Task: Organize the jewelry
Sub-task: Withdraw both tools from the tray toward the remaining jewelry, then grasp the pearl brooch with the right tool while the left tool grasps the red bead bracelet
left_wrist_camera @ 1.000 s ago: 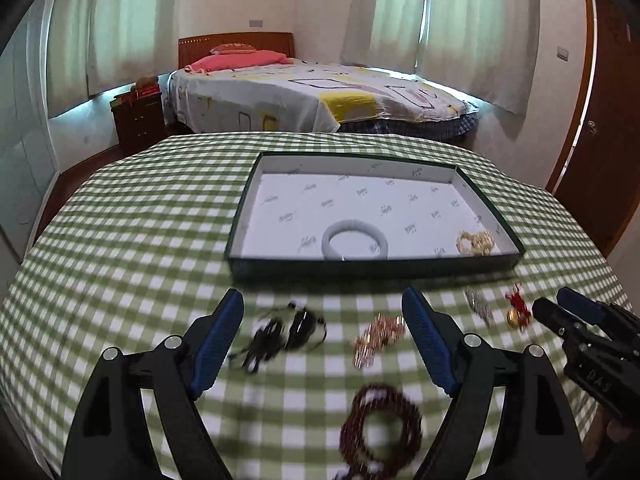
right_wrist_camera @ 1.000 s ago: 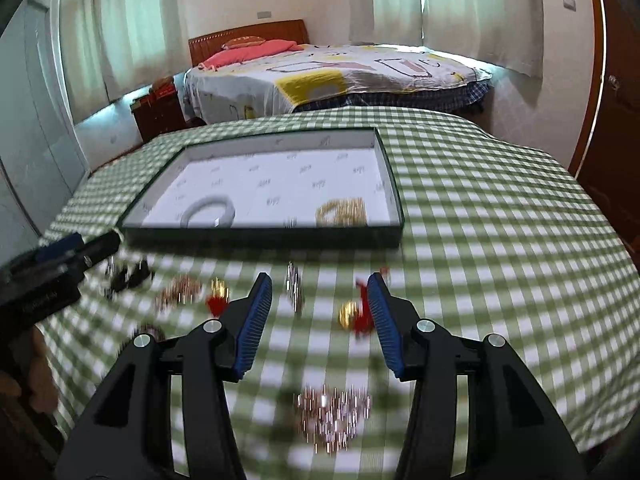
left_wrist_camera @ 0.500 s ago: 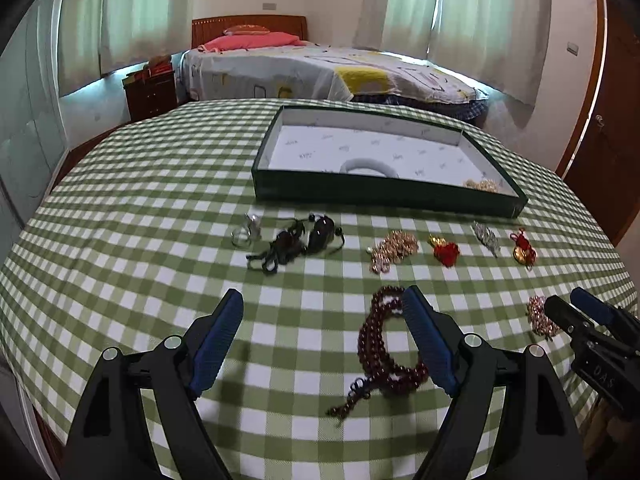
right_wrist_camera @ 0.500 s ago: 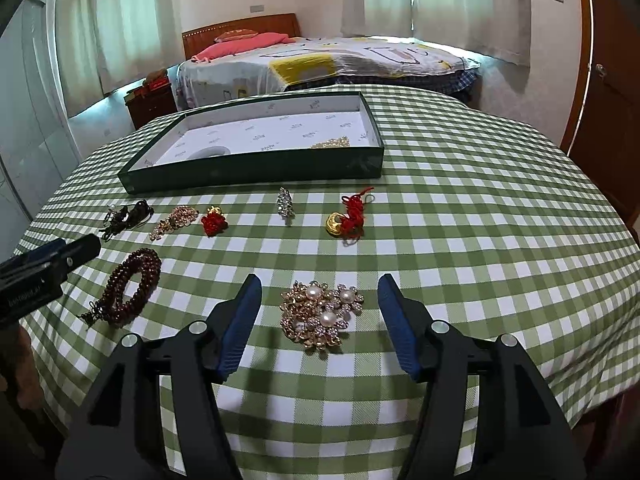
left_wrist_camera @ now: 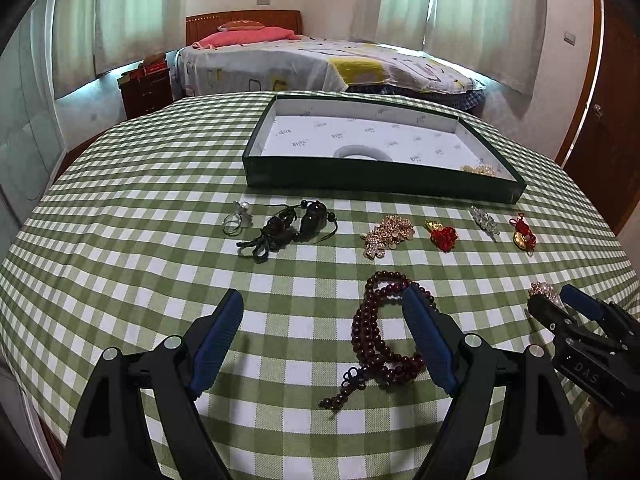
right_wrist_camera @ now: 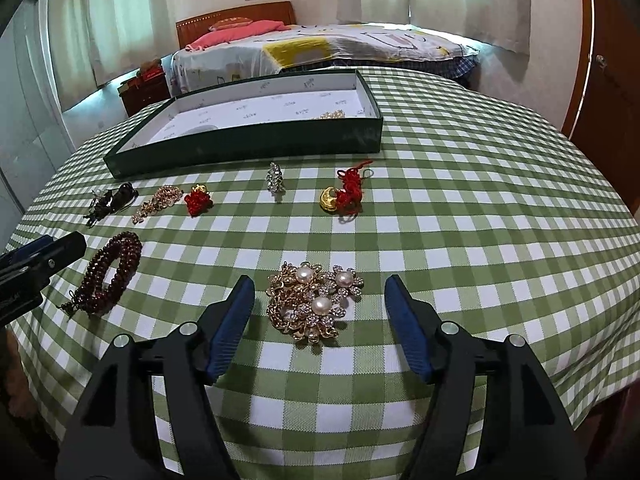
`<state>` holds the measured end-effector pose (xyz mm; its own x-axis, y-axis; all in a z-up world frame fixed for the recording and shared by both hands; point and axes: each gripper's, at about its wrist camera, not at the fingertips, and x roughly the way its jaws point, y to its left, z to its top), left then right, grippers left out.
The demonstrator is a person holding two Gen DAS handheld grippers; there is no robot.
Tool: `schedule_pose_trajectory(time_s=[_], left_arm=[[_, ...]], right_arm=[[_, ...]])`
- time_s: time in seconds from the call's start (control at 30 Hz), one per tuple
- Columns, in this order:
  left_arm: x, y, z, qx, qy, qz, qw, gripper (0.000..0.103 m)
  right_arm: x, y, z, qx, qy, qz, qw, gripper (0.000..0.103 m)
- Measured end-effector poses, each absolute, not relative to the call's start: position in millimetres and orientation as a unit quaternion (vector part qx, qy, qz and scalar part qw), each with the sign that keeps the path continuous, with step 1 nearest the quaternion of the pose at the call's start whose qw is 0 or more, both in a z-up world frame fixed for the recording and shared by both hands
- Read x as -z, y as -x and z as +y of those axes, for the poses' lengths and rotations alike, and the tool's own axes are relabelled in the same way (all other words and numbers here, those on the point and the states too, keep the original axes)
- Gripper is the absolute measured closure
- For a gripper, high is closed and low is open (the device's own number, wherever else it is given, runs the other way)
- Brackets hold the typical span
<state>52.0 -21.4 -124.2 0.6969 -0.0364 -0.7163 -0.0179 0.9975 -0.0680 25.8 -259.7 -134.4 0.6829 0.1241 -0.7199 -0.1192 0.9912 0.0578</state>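
While spread wide over the checked bench (right_wrist_camera: 460,208), right gripper (right_wrist_camera: 320,312) frames the pearl brooch (right_wrist_camera: 314,302), lying flat between the fingers (right_wrist_camera: 234,316), touching neither. Left gripper (left_wrist_camera: 324,332) likewise wide apart, holding nothing; dark red bead bracelet (left_wrist_camera: 384,332) lying partly under the right-hand finger (left_wrist_camera: 428,340), contact impossible to tell. Farther back, in a row along the cloth: ring with pearl (left_wrist_camera: 237,219), dark cord beads (left_wrist_camera: 288,230), gold brooch (left_wrist_camera: 387,235), red knot charm (left_wrist_camera: 442,236), crystal clip (left_wrist_camera: 485,218), gold ingot on red cord (left_wrist_camera: 522,234). Behind the row, green tray (left_wrist_camera: 380,178) holding a pale bangle (left_wrist_camera: 362,153) and a gold piece (left_wrist_camera: 480,169) in its near right corner.
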Motion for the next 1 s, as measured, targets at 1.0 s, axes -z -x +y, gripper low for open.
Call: schedule_pose_trajectory(time_s=[1.0], left_arm=[[132, -58, -42, 0.054, 0.022, 0.405, 0.912, 0.024]], right_arm=[[129, -22, -258, -0.074, -0.005, 0.375, 0.924, 0.076]])
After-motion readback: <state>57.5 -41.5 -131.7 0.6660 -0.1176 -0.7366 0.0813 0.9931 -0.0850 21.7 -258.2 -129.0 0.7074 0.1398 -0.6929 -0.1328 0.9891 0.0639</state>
